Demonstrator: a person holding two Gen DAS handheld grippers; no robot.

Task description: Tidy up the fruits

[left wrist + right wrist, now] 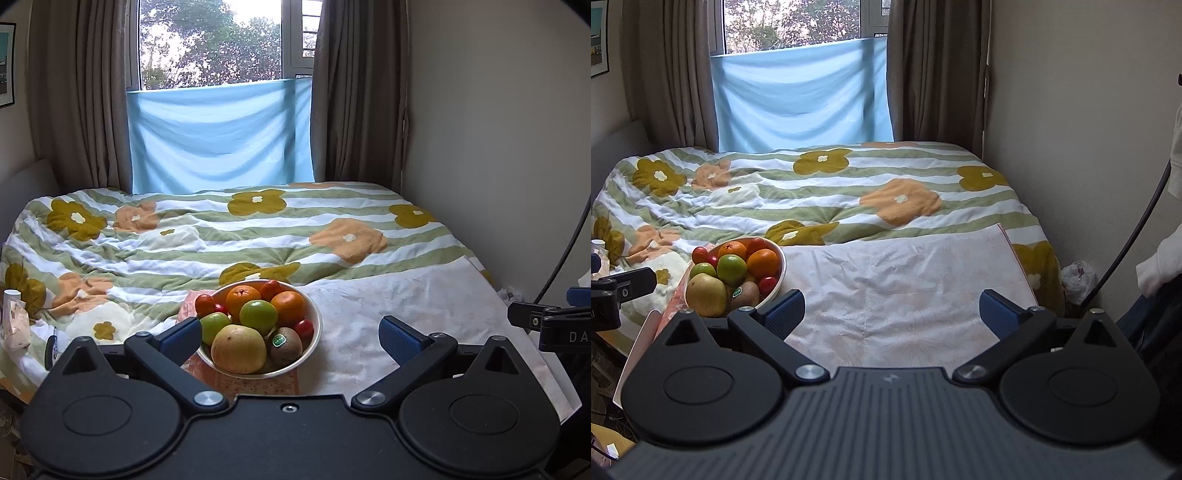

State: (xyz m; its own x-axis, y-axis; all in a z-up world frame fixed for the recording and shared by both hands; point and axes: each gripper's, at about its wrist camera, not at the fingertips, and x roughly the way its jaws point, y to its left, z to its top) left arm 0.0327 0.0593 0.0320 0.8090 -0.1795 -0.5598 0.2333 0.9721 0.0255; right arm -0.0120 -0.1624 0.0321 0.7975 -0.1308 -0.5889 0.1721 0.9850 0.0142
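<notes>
A white bowl (313,314) full of fruit sits on the bed near its front edge. It holds oranges (243,297), green apples (258,316), a large yellow pear (238,349), a kiwi with a sticker (285,343) and small red fruits (304,328). My left gripper (291,338) is open and empty, just in front of the bowl. My right gripper (892,314) is open and empty, over the pale cloth (905,295) to the right of the bowl (778,273).
A flowered quilt (221,236) covers the bed behind the bowl. A patterned mat (255,384) lies under the bowl. A wall (498,147) runs along the right. A small packet (14,325) lies at the left edge. A cable (1126,240) hangs at the right.
</notes>
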